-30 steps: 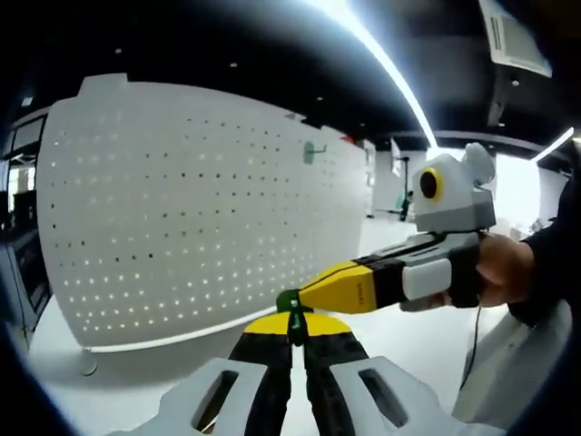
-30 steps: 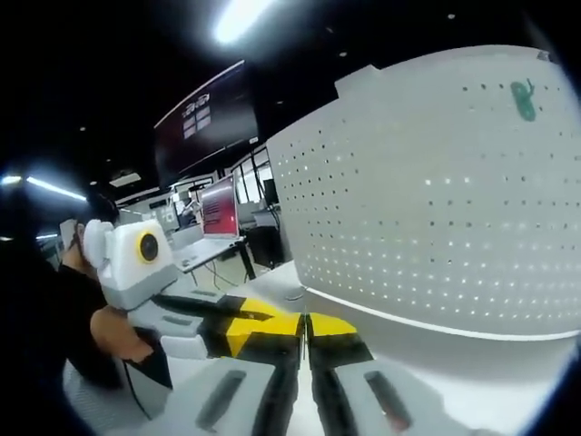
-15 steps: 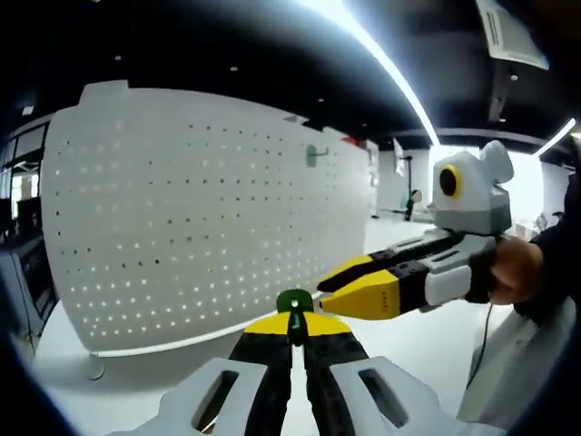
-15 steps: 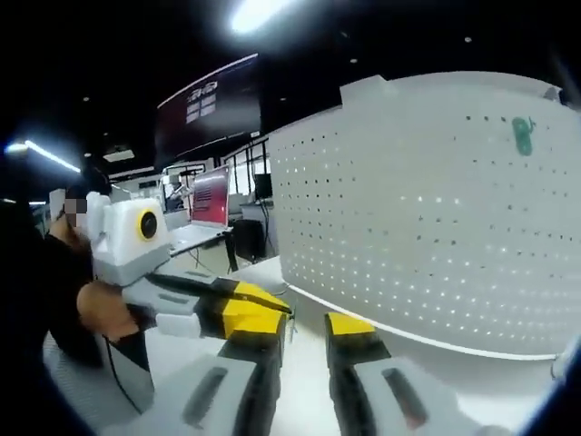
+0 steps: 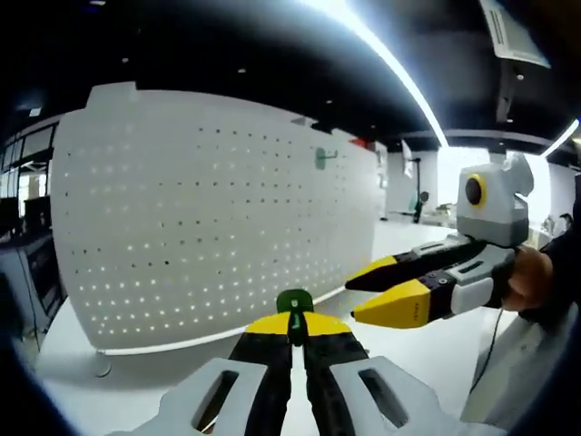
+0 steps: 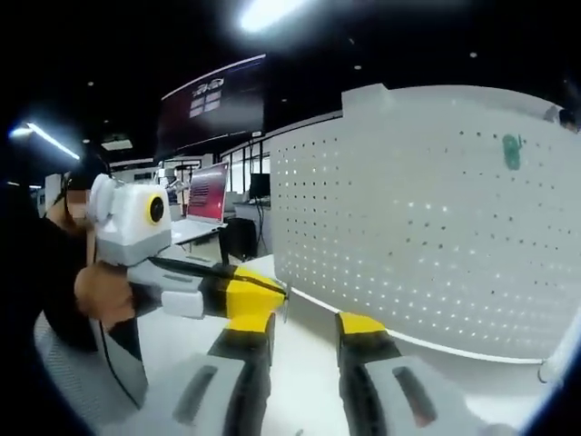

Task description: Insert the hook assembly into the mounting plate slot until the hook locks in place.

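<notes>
A white perforated mounting plate [image 5: 200,227] stands upright on the table, seen also as the mounting plate [image 6: 436,227] on the right of the right gripper view. One green hook [image 5: 320,158] hangs high on it, the same green hook [image 6: 512,151]. My left gripper [image 5: 293,325] is shut on a second green hook piece [image 5: 294,303], whose round head sticks up above the yellow tips. My right gripper [image 5: 365,293] comes in from the right, open and empty, a short way from that piece. In its own view the right gripper [image 6: 304,325] stands open, with the left gripper [image 6: 280,292] just left of it.
The plate rests on a white table [image 5: 136,391]. A person's hand [image 6: 100,295] holds the left gripper, their body close behind. Desks with a lit screen [image 6: 207,193] lie beyond. A bright ceiling light strip [image 5: 390,64] runs overhead.
My right gripper, shut beside the green hook piece a second ago, has opened and drawn back to the right. The left gripper keeps hold of the piece.
</notes>
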A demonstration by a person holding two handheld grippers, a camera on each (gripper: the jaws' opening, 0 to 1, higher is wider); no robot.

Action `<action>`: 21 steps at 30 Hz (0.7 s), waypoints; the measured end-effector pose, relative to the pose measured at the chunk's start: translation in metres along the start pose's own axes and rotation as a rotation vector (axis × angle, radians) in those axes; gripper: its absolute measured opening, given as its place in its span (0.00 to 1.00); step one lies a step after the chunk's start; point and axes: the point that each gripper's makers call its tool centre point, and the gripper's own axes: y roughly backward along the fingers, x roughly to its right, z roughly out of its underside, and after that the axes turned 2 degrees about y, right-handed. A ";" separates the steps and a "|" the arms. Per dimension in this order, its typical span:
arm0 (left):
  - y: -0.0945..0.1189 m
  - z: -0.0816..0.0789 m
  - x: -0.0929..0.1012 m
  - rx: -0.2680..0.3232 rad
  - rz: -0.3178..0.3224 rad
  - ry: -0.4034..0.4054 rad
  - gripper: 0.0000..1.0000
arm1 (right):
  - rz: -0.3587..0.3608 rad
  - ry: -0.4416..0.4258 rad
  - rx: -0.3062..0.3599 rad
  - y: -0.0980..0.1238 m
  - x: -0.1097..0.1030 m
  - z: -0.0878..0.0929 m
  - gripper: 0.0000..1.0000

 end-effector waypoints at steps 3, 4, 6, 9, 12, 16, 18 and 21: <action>0.000 -0.005 0.001 0.014 -0.010 -0.004 0.03 | 0.004 0.012 0.004 0.000 0.002 -0.001 0.25; 0.000 -0.008 0.000 0.021 -0.013 0.000 0.03 | 0.005 0.016 0.003 0.000 0.002 -0.001 0.25; -0.001 -0.014 -0.001 0.031 -0.019 -0.004 0.03 | 0.005 0.023 0.004 0.001 0.003 -0.002 0.25; -0.003 -0.026 -0.006 0.051 -0.035 -0.012 0.03 | 0.009 0.029 0.012 0.002 0.004 -0.004 0.25; -0.007 -0.041 -0.013 0.075 -0.059 -0.018 0.03 | 0.012 0.026 0.018 0.002 0.007 -0.005 0.25; -0.013 -0.062 -0.019 0.107 -0.081 -0.037 0.03 | 0.012 0.024 0.025 0.003 0.007 -0.008 0.25; -0.017 -0.072 -0.021 0.121 -0.093 -0.048 0.03 | 0.011 0.024 0.024 0.003 0.006 -0.007 0.26; -0.024 -0.088 -0.024 0.142 -0.111 -0.071 0.03 | 0.012 0.028 0.024 0.003 0.007 -0.008 0.26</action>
